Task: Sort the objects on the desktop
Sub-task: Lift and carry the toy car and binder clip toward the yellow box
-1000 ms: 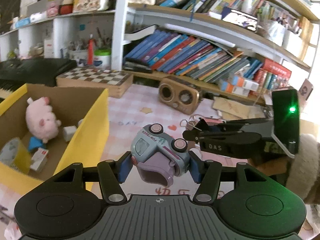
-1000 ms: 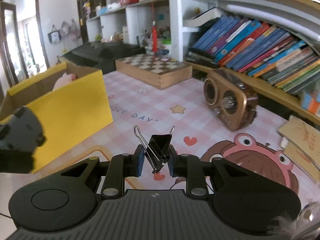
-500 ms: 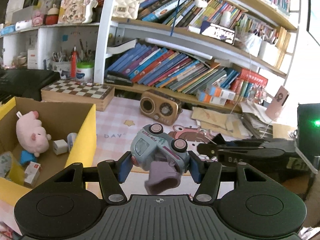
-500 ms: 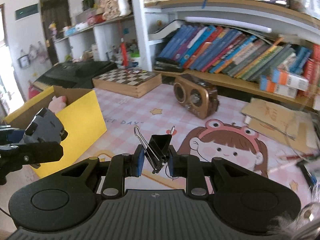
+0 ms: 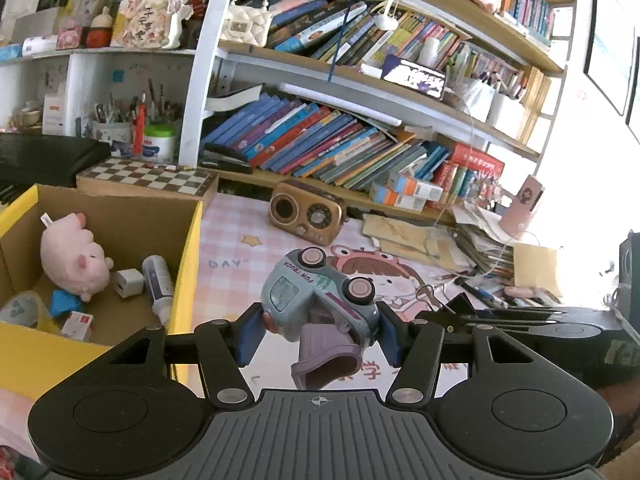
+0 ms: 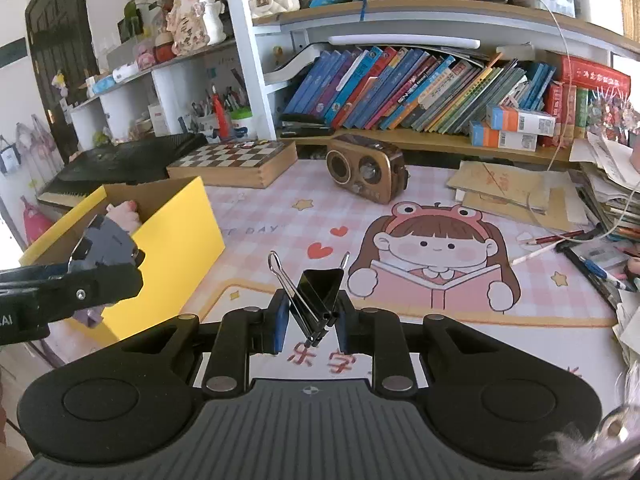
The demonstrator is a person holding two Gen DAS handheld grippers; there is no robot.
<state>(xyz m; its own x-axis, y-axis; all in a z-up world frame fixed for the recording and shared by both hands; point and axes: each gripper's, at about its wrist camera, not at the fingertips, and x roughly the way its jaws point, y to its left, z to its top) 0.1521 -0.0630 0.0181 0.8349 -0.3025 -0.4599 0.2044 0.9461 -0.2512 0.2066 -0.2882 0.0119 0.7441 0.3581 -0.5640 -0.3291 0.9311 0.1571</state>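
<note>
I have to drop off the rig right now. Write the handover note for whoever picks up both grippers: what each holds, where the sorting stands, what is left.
Left gripper: shut on the toy truck, held in the air beside the yellow box, not over its opening.
Right gripper: shut on the black binder clip, held above the pink desk mat.
Done: the box already holds a pink plush pig, a small bottle, a white cube and other small bits.
Left: neither held item is placed yet. Pens and pencils lie loose at the mat's right edge.
</note>
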